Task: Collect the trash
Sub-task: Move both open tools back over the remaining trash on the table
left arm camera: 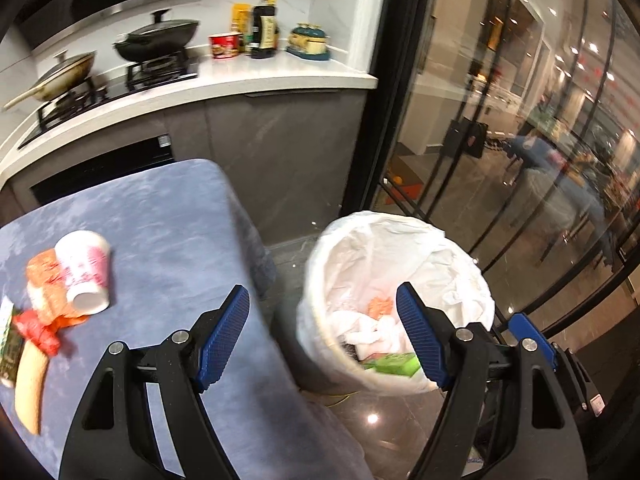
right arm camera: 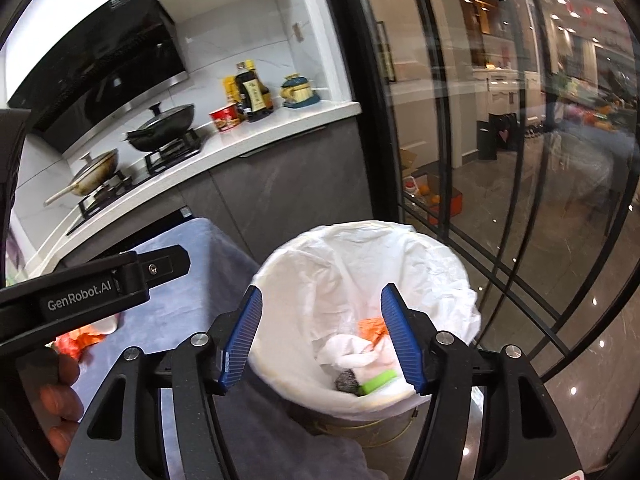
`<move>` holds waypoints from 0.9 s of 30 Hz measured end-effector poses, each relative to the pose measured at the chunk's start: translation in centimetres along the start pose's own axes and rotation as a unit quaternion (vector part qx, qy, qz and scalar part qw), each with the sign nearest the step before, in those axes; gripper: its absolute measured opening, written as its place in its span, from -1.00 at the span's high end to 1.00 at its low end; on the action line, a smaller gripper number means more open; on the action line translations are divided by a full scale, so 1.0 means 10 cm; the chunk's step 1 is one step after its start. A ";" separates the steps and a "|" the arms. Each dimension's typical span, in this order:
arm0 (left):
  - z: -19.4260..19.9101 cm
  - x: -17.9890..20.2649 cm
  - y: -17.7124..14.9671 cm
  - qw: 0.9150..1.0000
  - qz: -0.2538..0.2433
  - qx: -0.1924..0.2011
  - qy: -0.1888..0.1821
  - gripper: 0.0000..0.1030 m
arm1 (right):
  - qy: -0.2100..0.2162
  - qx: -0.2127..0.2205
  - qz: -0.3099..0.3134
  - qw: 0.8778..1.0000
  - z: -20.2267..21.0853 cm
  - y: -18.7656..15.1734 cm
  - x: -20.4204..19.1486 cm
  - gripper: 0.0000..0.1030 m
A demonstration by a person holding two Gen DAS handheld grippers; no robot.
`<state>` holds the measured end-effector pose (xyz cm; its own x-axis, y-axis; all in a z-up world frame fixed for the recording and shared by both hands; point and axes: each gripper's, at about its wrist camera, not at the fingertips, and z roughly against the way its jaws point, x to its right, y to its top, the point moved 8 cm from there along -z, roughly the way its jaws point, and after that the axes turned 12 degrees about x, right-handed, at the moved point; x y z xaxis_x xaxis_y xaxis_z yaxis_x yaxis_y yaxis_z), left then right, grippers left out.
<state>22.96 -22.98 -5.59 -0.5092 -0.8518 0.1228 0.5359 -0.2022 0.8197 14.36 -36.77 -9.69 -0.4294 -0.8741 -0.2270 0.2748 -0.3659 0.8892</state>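
A bin with a white liner [left arm camera: 400,240] stands on the floor just right of the table. Inside lie white tissues [right arm camera: 352,354], an orange wrapper [right arm camera: 372,326] and a green packet [right arm camera: 378,382]. My left gripper [left arm camera: 322,288] is open and empty, spanning the table's edge and the bin's near rim. My right gripper [right arm camera: 323,289] is open over the bin [right arm camera: 360,248], nothing between its pads. On the blue-grey tablecloth [left arm camera: 160,220] a paper cup [left arm camera: 86,272] lies on its side against an orange wrapper [left arm camera: 48,284], with a red wrapper [left arm camera: 38,332] and a beige peel [left arm camera: 30,388] nearer.
A white counter [left arm camera: 280,76] behind carries a stove with two pans [left arm camera: 160,36], a red bowl [left arm camera: 224,46] and bottles [left arm camera: 264,28]. A black-framed glass door [left arm camera: 384,100] stands to the right. A hand [right arm camera: 60,400] holds the left gripper's black housing [right arm camera: 80,292].
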 end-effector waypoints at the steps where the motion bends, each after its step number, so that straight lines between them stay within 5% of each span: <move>1: 0.06 -0.09 0.00 1.000 0.005 0.003 0.006 -0.40 | 0.005 0.000 0.003 1.000 0.03 -0.01 -0.07 -0.16; 15: 0.81 -1.37 -0.21 0.993 0.073 0.018 0.087 -0.42 | 0.084 -0.019 0.047 0.995 0.35 -0.32 -1.22 -0.17; 27: 1.52 -2.56 -0.50 0.976 0.123 0.035 0.174 -0.46 | 0.141 -0.038 0.077 0.986 0.53 -0.64 -2.10 -0.17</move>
<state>23.07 7.13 -4.38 -0.1035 -0.9856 0.1336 0.5592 0.0535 0.8273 17.06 -14.40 -8.46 -0.1230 -0.9716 -0.2023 0.3865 -0.2347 0.8919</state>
